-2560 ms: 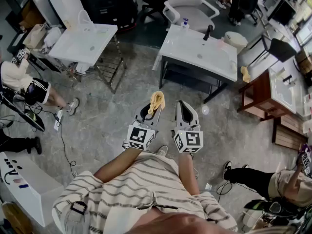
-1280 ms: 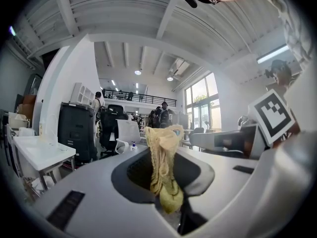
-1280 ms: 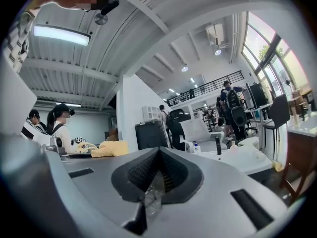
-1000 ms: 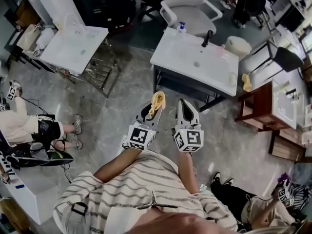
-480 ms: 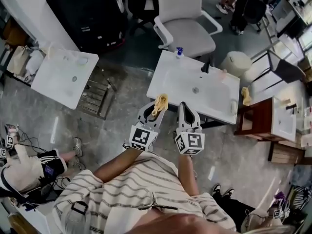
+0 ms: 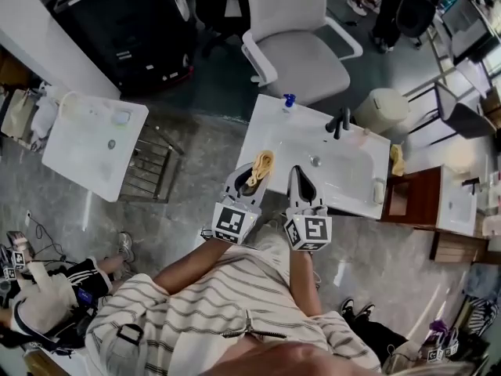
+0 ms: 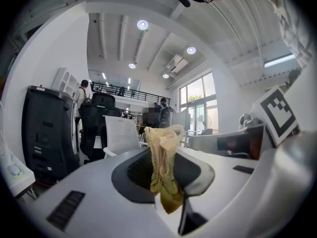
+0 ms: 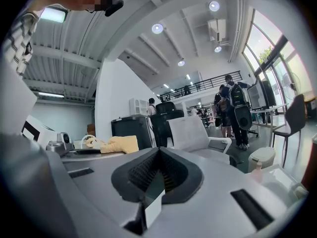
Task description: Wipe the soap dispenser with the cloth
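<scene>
The soap dispenser (image 6: 289,103), a small clear bottle with a blue pump, stands at the far left corner of the white sink table (image 6: 274,143). My left gripper (image 6: 252,177) is shut on a yellow cloth (image 6: 261,165), which hangs bunched between its pads (image 7: 162,157). It hovers over the table's near edge. My right gripper (image 6: 298,175) is beside it, shut with nothing in it (image 8: 159,155). The cloth (image 8: 113,144) also shows at the left of the right gripper view. The dispenser is well ahead of both grippers.
A black faucet (image 6: 338,121) stands at the basin's far side. A white office chair (image 6: 296,49) and a beige bin (image 6: 381,110) are behind the table. Another white sink (image 6: 90,143) stands left, a wooden stand (image 6: 411,202) right. A person (image 6: 47,304) sits on the floor.
The sink table has come much nearer, and both grippers now reach over its near edge. The cloth stays in the left gripper. The right gripper stays shut.
</scene>
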The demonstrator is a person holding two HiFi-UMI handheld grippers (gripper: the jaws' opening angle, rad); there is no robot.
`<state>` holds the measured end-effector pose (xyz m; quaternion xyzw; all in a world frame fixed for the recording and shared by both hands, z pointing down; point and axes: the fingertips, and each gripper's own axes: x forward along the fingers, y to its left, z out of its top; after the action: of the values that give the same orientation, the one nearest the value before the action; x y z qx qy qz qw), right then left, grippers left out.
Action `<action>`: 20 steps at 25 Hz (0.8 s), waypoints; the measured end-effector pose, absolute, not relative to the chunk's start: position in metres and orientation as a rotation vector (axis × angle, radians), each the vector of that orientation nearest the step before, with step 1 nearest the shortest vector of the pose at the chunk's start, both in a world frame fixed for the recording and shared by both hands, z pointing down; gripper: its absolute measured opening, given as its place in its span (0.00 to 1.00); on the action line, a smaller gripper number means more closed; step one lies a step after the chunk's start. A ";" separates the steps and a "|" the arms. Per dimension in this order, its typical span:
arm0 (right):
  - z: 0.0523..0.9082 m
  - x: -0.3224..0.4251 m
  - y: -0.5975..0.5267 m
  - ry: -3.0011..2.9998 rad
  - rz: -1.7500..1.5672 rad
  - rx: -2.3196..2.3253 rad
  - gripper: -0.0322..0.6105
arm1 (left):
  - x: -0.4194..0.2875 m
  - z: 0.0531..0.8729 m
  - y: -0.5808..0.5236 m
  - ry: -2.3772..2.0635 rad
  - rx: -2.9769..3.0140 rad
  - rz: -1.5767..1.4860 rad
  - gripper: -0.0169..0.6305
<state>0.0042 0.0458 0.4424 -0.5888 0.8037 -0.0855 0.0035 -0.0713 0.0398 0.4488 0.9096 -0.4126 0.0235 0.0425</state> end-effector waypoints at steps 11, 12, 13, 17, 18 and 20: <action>0.443 0.049 -0.042 2.611 -0.256 -1.700 0.05 | -0.016 0.451 -0.045 -1.354 2.754 0.111 0.15; 0.444 0.053 -0.047 2.620 -0.254 -1.686 0.05 | -0.012 0.450 -0.049 -1.371 2.749 0.107 0.15; 0.444 0.057 -0.052 2.629 -0.255 -1.673 0.05 | -0.007 0.449 -0.054 -1.384 2.745 0.106 0.15; 0.454 0.070 -0.069 2.656 -0.295 -1.633 0.05 | 0.005 0.455 -0.070 -1.424 2.715 0.126 0.15; 0.457 0.073 -0.073 2.665 -0.304 -1.623 0.05 | 0.007 0.457 -0.073 -1.432 2.706 0.131 0.15; 0.462 0.075 -0.082 2.688 -0.310 -1.601 0.05 | 0.011 0.463 -0.080 -1.443 2.690 0.142 0.15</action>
<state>0.0752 -0.0818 0.4623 -0.5093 0.8549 -0.0986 -0.0010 0.0109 -0.0798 0.4631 0.8795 -0.4717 0.0465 0.0427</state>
